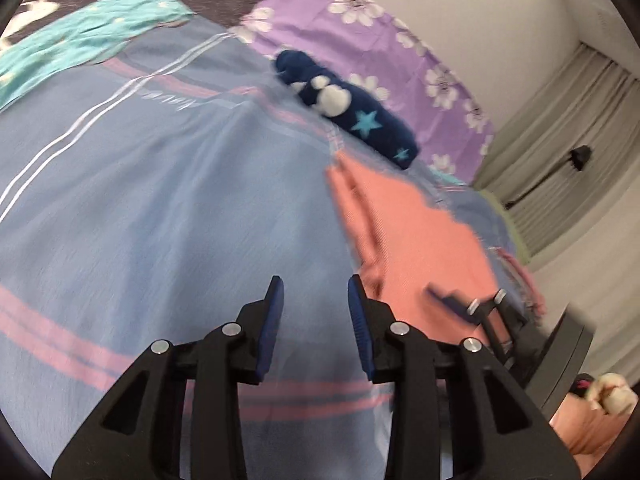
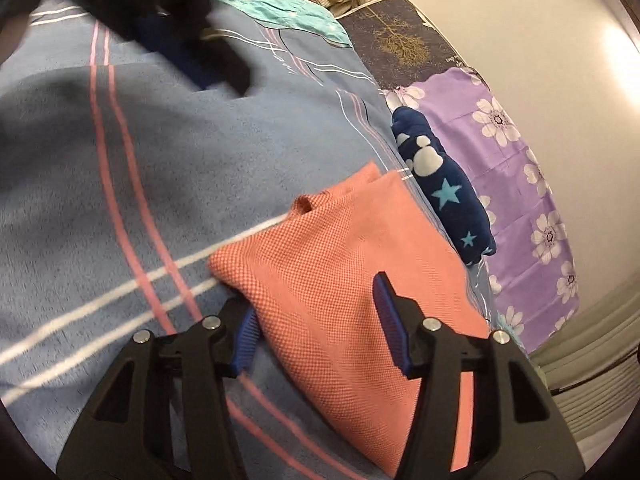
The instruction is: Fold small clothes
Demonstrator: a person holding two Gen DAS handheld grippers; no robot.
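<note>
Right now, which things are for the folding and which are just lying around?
For the folding:
- pink cloth
- navy star cloth, already rolled
- right tongs, left tongs

Just lying around:
- striped blue bedsheet
- purple flowered fabric
- teal cloth

folded garment (image 2: 340, 280) lying on the bedsheet (image 2: 100, 200), rolled fleece bundle (image 2: 440, 188) just beyond it on its right, floral sheet (image 2: 520, 184) right of the bundle, crumpled cloth (image 2: 276, 10) at the far end, curtain (image 1: 560, 120) past the bed's edge
</note>
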